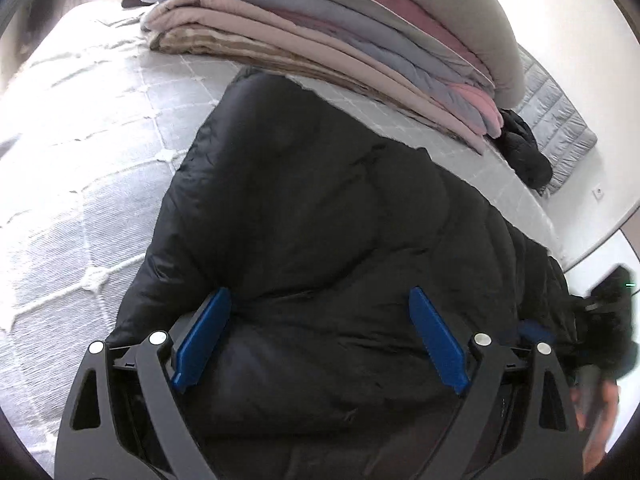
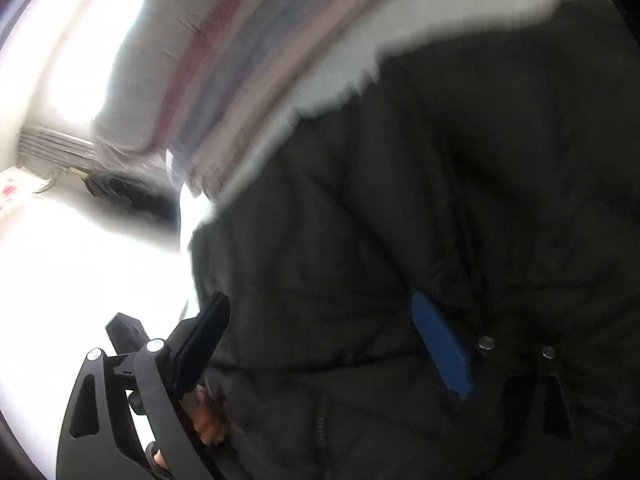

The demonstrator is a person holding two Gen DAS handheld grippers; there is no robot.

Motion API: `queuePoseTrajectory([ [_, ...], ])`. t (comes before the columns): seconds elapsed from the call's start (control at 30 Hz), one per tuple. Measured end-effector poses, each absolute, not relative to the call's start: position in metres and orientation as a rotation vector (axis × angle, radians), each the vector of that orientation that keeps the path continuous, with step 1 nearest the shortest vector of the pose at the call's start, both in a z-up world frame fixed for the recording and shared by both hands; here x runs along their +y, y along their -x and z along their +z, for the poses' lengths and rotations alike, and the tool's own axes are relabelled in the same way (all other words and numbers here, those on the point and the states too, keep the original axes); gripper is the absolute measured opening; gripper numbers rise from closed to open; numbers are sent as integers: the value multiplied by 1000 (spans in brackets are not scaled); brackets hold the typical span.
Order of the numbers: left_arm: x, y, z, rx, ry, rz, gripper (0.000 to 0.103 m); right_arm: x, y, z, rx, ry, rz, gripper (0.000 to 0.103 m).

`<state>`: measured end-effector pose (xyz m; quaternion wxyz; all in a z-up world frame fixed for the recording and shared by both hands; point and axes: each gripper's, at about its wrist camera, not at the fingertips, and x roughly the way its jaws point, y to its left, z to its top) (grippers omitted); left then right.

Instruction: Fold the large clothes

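Observation:
A large black puffer jacket (image 1: 320, 200) lies spread on the bed and fills the middle of the left wrist view. My left gripper (image 1: 319, 291) hangs over its near part, open wide, its blue fingers (image 1: 204, 340) far apart and gripping nothing. The right wrist view is blurred. There the same jacket (image 2: 440, 200) fills the right half, and my right gripper (image 2: 319, 297) stands with its jaws wide apart over the jacket's left edge. A hand (image 1: 596, 404) with the other gripper's dark body shows at the far right of the left wrist view.
A stack of folded blankets (image 1: 340, 40) in beige, grey and pink lies beyond the jacket. The bed cover (image 1: 80, 160) is white with a diamond pattern and stretches to the left. A small black garment (image 1: 524, 148) and a grey quilted mat (image 1: 556, 120) lie at the right.

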<state>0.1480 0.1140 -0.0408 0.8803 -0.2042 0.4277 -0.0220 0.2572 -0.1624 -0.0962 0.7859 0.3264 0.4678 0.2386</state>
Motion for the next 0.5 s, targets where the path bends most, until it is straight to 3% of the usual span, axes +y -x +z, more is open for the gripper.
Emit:
queuePoseTrajectory([
  [0.13, 105, -137, -36, 875, 377, -35, 88, -172, -262, -58, 912, -517, 358, 89],
  [0.23, 102, -139, -40, 885, 356, -17, 88, -169, -291, -85, 1017, -302, 150, 89],
  [0.33, 97, -139, -44, 896, 319, -8, 89, -164, -303, -124, 1086, -251, 154, 97],
  [0.5, 99, -136, -43, 902, 326, -9, 90, -173, -279, -92, 1063, -291, 225, 97],
])
